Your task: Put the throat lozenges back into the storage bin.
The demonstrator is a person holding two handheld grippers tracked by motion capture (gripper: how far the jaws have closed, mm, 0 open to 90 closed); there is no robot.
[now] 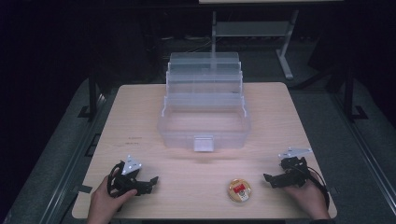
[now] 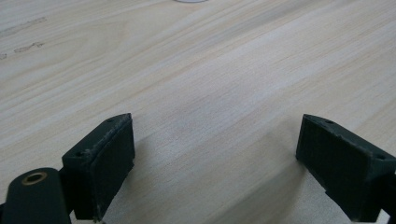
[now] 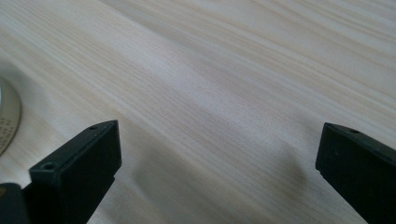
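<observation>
Wood-grain counter (image 1: 140, 116) carries a clear plastic organiser box (image 1: 204, 112) with stepped tiers, standing at the middle toward the far side, its small front latch facing the person. A round yellow tin (image 1: 240, 190) with a red label lies flat near the front edge, right of centre, apart from the box. The right gripper (image 1: 270, 178) rests on the counter just right of the tin, held in the person's right hand (image 1: 306, 196), its jaws pointing toward the tin without touching it; in the right gripper view the jaws stand wide apart with bare wood between them, and the tin's rim (image 3: 7, 119) shows at the left edge. The left gripper (image 1: 150, 182) lies near the front left corner in the left hand (image 1: 105, 203), well apart from the tin, its jaws likewise spread wide over bare wood, holding nothing.
</observation>
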